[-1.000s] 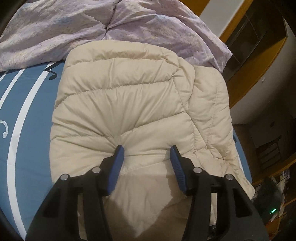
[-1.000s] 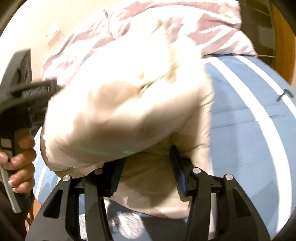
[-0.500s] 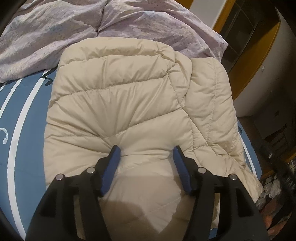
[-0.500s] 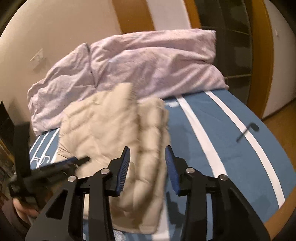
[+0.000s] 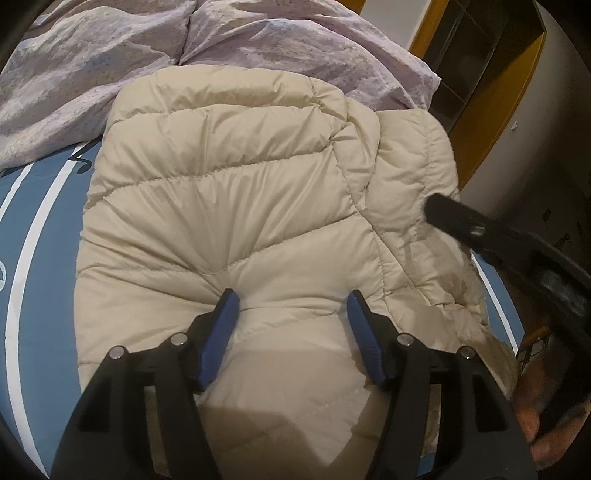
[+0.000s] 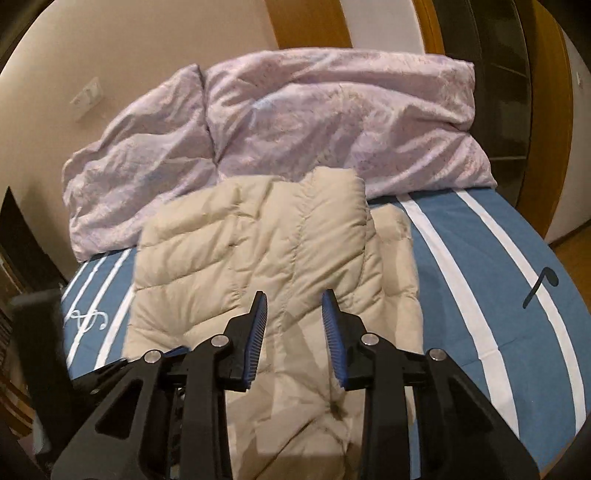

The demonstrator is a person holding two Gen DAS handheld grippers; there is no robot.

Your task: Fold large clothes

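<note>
Blue striped bedsheet [image 6: 461,258] under beige puffer jacket [image 5: 236,206]

Beige wall [image 6: 147,55] with socket [image 6: 86,98], wooden door frame [image 6: 306,22], dark shelves [image 6: 498,92], warm light

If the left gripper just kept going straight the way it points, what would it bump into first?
Most likely the cream puffer jacket: the left gripper stands open right over it, fingertips seemingly pressing the padding. Depth is hard to judge.
</note>
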